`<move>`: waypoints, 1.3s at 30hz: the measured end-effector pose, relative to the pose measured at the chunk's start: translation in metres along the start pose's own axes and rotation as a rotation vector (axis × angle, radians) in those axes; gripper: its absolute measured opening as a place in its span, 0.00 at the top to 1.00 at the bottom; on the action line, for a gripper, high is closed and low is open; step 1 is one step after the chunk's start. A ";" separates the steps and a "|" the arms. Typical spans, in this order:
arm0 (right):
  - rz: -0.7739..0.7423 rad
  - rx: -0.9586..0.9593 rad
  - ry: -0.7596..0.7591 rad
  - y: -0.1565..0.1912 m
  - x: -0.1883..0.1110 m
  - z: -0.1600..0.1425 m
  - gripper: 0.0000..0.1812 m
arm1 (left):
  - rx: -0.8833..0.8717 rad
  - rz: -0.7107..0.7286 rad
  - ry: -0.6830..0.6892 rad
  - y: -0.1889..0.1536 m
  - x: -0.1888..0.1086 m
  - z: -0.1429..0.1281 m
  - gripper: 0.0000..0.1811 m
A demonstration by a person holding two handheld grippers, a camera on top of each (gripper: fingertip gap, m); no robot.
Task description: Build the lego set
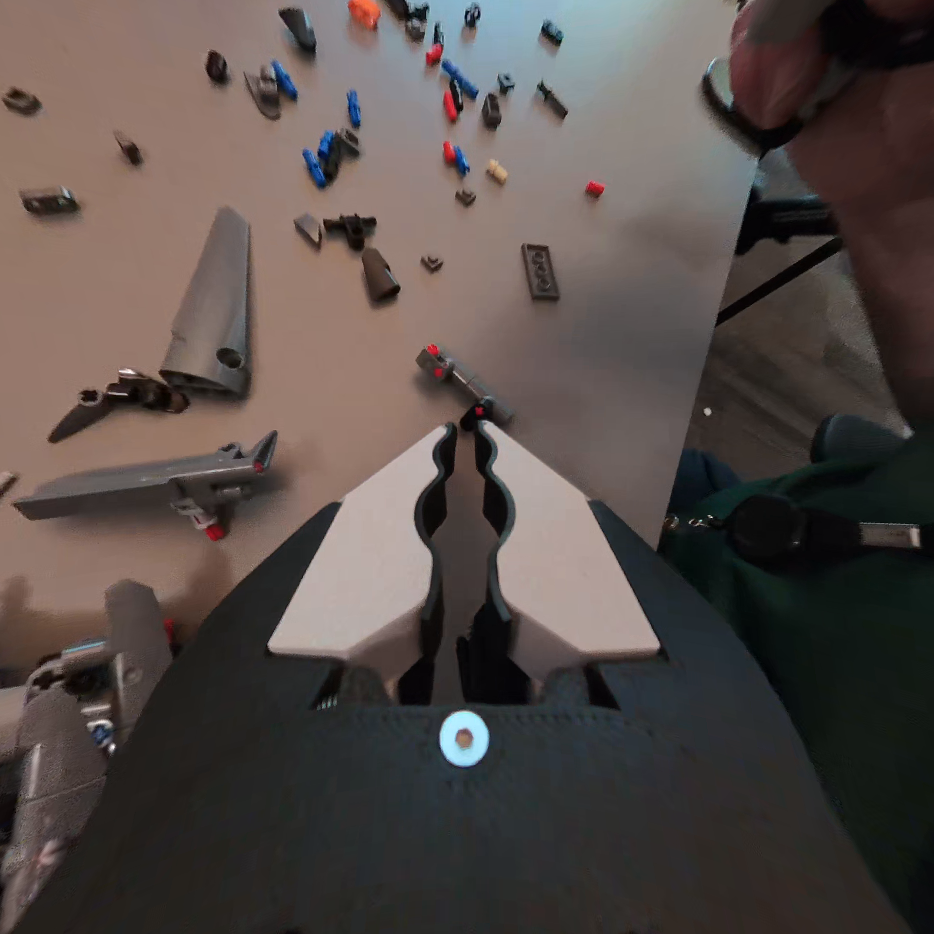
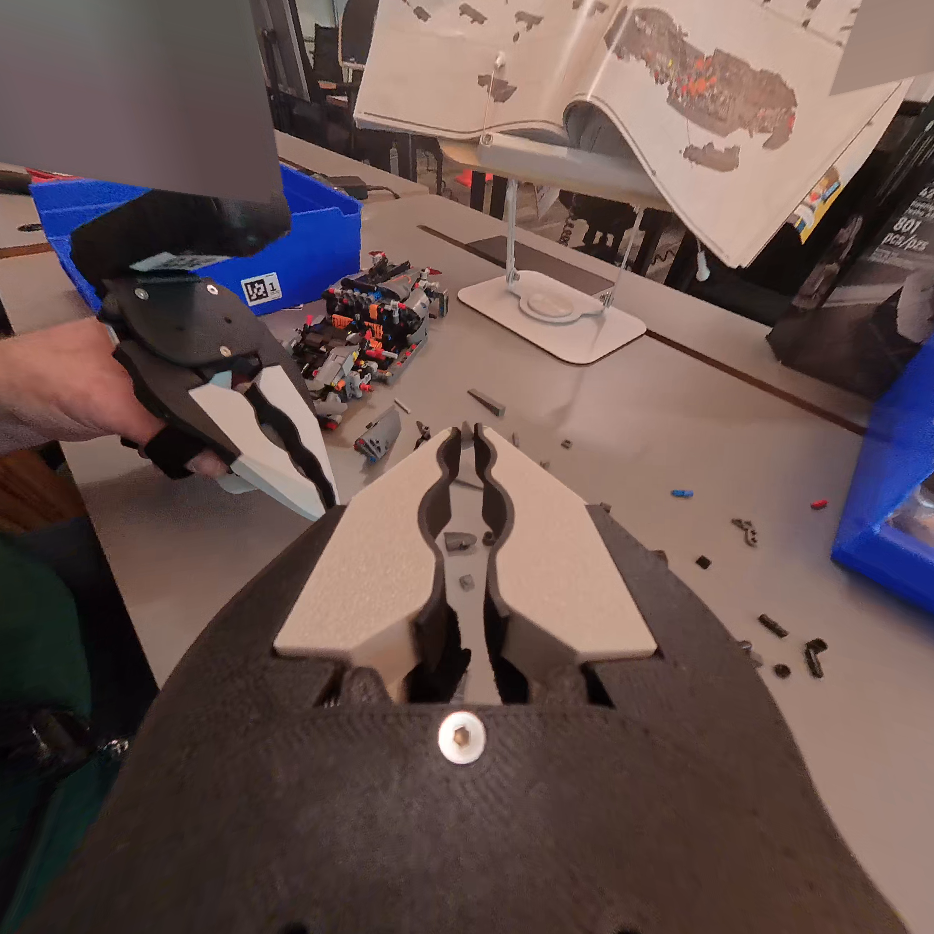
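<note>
In the left wrist view my left gripper (image 1: 466, 429) points down at the table near its right edge. Its jaws are nearly closed on a small black piece with a red end (image 1: 477, 414). That piece touches the low end of a short grey assembly with red pins (image 1: 450, 369) lying on the table. In the right wrist view my right gripper (image 2: 467, 433) hovers over the table with its jaws almost together, and I see nothing clearly held. The left gripper's white fingers (image 2: 242, 434) show at its left. The partly built model (image 2: 369, 328) stands beyond.
Loose parts lie scattered: a grey wing panel (image 1: 212, 313), a long grey assembly (image 1: 151, 480), a dark plate (image 1: 541, 273), blue pins (image 1: 316, 167). An open manual (image 2: 632, 76) sits on a stand (image 2: 551, 318). Blue bins (image 2: 313, 237) (image 2: 889, 505) flank the table, whose edge (image 1: 707, 328) is close. Some 15 cm of space lies between my two pairs of fingers.
</note>
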State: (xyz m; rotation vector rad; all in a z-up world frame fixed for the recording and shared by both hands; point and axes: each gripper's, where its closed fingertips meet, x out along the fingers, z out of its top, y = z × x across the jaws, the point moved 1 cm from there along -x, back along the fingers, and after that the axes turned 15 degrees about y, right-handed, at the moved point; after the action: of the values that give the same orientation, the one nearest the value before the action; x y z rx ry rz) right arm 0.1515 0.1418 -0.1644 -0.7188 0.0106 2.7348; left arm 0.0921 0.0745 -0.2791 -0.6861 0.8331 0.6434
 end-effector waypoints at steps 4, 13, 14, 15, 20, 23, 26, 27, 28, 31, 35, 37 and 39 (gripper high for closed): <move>0.015 0.011 0.020 0.007 0.001 -0.009 0.98 | 0.003 0.019 0.033 -0.007 0.016 -0.002 0.98; 0.097 0.079 0.004 0.014 0.001 -0.013 0.98 | 0.095 -0.111 -0.053 -0.050 0.028 0.019 0.96; 0.139 0.120 -0.015 0.016 0.001 -0.012 0.98 | 0.101 -0.095 -0.096 -0.047 0.019 0.023 0.95; 0.197 0.176 -0.046 0.018 0.000 -0.010 0.98 | 0.107 -0.054 -0.151 -0.040 0.008 0.030 0.94; 0.608 0.546 -0.277 0.027 -0.003 0.005 0.98 | 0.290 0.257 -0.418 -0.026 -0.051 0.070 0.87; 0.726 0.679 -0.316 0.026 0.003 0.005 0.98 | 0.460 0.425 -0.477 -0.033 -0.067 0.087 0.88; 0.757 0.727 -0.306 0.029 0.009 0.003 0.98 | 0.555 0.525 -0.460 -0.036 -0.066 0.096 0.89; 0.759 0.739 -0.307 0.029 0.011 0.003 0.98 | 0.577 0.537 -0.449 -0.037 -0.064 0.097 0.90; 0.761 0.757 -0.321 0.028 0.011 0.003 0.98 | 0.581 0.558 -0.437 -0.035 -0.062 0.098 0.91; 0.759 0.793 -0.327 0.027 0.014 0.001 0.98 | 0.596 0.598 -0.411 -0.030 -0.058 0.098 0.95; 0.748 0.813 -0.316 0.026 0.017 -0.001 0.98 | 0.614 0.626 -0.392 -0.027 -0.056 0.097 0.96; 0.733 0.830 -0.305 0.026 0.019 -0.001 0.98 | 0.622 0.640 -0.383 -0.025 -0.056 0.096 0.96; 0.740 0.852 -0.301 0.026 0.021 0.000 0.98 | 0.618 0.644 -0.383 -0.023 -0.056 0.097 0.96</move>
State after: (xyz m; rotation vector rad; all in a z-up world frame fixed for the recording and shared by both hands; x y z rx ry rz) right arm 0.1268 0.1234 -0.1762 -0.0321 1.5222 2.9793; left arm 0.1225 0.1200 -0.1789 0.2850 0.8275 0.9902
